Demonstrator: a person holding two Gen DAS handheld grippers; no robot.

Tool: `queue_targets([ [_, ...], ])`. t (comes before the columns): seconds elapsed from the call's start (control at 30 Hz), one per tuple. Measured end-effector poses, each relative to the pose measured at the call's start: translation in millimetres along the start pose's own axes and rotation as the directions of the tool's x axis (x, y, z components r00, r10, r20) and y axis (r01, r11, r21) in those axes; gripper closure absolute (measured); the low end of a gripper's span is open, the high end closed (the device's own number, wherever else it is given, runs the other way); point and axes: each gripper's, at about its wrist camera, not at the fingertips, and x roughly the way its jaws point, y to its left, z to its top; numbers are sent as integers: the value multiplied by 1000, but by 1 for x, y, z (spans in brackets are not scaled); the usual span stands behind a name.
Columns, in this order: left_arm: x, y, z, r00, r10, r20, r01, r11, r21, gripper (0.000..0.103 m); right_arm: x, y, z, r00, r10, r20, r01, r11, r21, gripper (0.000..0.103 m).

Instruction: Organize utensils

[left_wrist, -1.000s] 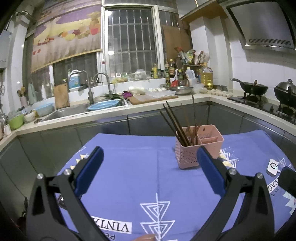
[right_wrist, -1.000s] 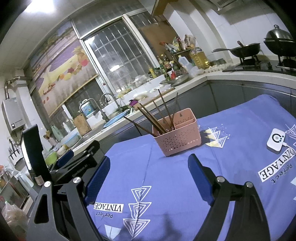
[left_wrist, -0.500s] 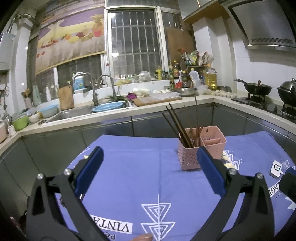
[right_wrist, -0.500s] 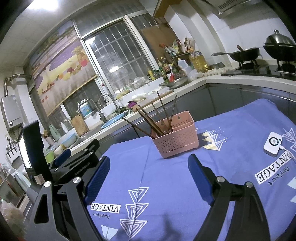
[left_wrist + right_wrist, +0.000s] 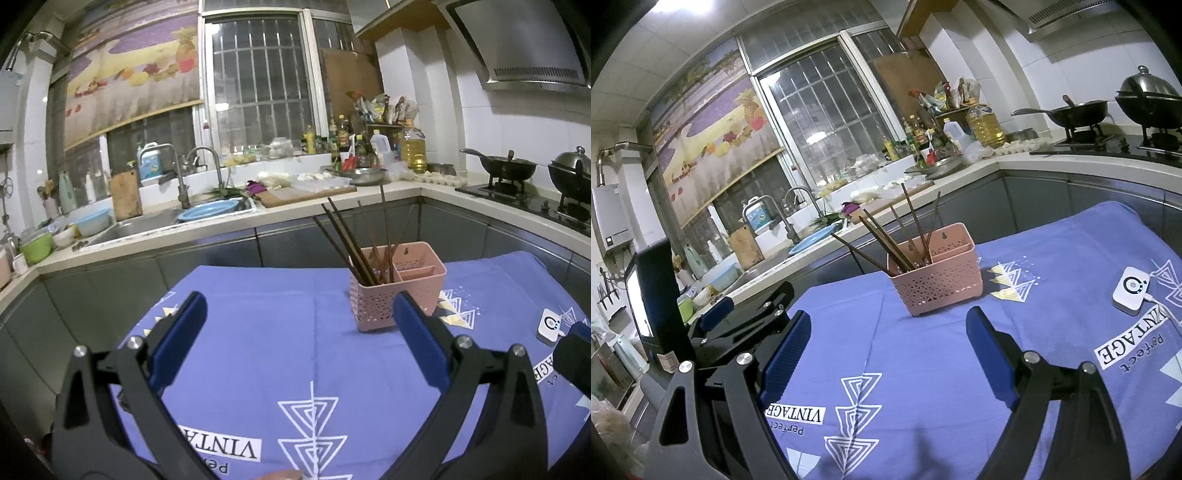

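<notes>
A pink perforated utensil basket (image 5: 399, 286) stands upright on the blue tablecloth (image 5: 266, 332), with several dark wooden chopsticks (image 5: 347, 240) leaning in its left compartment. It also shows in the right wrist view (image 5: 938, 275) with the chopsticks (image 5: 886, 240). My left gripper (image 5: 297, 321) is open and empty, held above the cloth in front of the basket. My right gripper (image 5: 886, 339) is open and empty, also short of the basket. The left gripper's body (image 5: 738, 317) shows at the left of the right wrist view.
A small white device with a cable (image 5: 1130, 290) lies on the cloth at the right; it also shows in the left wrist view (image 5: 550, 326). A steel counter with sink (image 5: 147, 225), cutting board, bottles and stove with pans (image 5: 498, 168) runs behind the table.
Both grippers stay open and empty. Both views have tilted slightly, so the basket sits a little lower in each frame. The basket and chopsticks have not moved.
</notes>
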Motion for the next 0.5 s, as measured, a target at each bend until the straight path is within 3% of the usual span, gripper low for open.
queue_targets([
  [0.5, 2, -10, 0, 999, -31, -16, 32, 999, 27, 6, -1, -2, 0, 1000, -2, -2, 2, 1000, 3, 18],
])
